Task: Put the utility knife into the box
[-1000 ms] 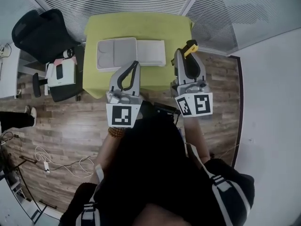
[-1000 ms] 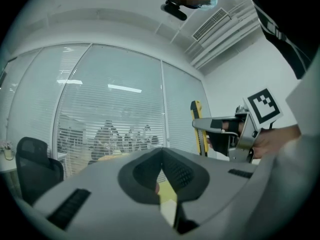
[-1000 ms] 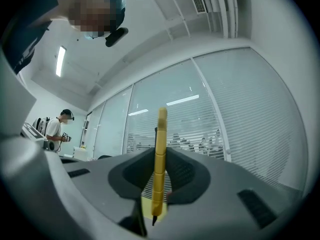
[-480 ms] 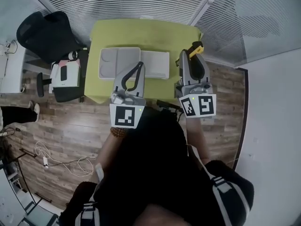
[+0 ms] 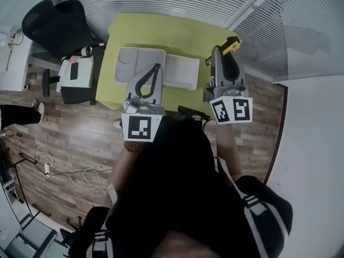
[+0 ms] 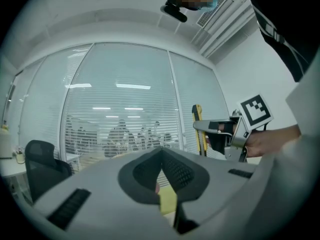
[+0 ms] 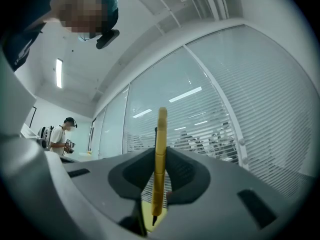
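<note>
From the head view, the person stands at the near edge of a green table [image 5: 180,34] and holds both tools out over it. An open grey box [image 5: 129,63] lies on the table, and a flat white panel [image 5: 183,71] touches its right side. In this view the left gripper [image 5: 156,69] reaches over the box's near right part, and its curved jaws meet at the tips to form a closed loop. The left gripper view confirms this: the tips touch, nothing is clamped between them, and only a strip of the green table shows through the opening below. The right gripper [image 5: 218,51] is off to the right, past the white panel and over the table's right edge. The utility knife [image 5: 231,44] pokes out beyond it as a small yellow and black stub, apart from the box. The head view does not show how the knife is gripped, but the right gripper view does: the knife [image 7: 160,159] stands nearly upright, edge-on, pinched between the two jaws with its upper end rising well above them. The left gripper view also catches the right gripper [image 6: 210,129] from the side, with the knife [image 6: 198,126] standing upright in it. Only the right gripper view shows a distant person [image 7: 64,133] at its left, beside a glass wall with blinds. A black office chair [image 5: 56,26] stands left of the table.
</note>
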A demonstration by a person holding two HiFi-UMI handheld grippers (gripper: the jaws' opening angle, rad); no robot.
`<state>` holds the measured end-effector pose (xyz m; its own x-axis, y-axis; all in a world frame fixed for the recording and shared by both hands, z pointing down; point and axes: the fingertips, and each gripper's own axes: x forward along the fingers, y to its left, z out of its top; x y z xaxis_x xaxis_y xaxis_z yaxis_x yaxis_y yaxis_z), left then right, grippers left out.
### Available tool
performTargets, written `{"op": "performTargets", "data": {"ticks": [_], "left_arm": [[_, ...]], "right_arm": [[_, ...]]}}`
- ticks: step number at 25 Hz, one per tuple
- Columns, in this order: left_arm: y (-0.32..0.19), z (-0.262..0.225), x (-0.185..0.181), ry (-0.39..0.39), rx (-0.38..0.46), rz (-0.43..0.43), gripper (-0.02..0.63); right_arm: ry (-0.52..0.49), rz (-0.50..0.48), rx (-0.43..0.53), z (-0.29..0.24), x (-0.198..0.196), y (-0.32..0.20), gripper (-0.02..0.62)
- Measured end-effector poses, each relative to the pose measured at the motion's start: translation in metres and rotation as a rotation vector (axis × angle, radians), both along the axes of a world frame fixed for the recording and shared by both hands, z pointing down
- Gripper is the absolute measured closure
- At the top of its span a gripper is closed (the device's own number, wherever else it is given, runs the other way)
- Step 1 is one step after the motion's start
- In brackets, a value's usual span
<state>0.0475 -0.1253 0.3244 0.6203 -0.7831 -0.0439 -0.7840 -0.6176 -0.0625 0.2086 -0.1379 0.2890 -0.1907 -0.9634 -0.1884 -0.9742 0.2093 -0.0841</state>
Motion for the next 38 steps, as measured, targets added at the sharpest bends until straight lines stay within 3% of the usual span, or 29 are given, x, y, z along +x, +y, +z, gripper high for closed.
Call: {"op": "performTargets", "data": {"ticks": [7, 14, 28, 38], "left_arm": [[-0.012, 0.002, -0.015, 0.046, -0.017, -0.063, 0.595], [-0.007, 0.012, -0.01, 0.061, -0.027, -0.062, 0.595], [-0.022, 0.023, -0.035, 0.028, -0.067, -0.124, 0.595], [-0.035, 0.028, -0.056, -0.002, -0.057, -0.16, 0.595]], "right_arm": [[0.017, -0.037, -0.023, 0.0, -0.008, -0.014, 0.532], [0.032, -0.066, -0.055, 0.009, -0.008, -0.014, 0.532], [0.027, -0.119, -0.144, 0.041, -0.028, -0.045, 0.532], [0.106, -0.161, -0.206, 0.07, -0.053, -0.065, 0.532]]}}
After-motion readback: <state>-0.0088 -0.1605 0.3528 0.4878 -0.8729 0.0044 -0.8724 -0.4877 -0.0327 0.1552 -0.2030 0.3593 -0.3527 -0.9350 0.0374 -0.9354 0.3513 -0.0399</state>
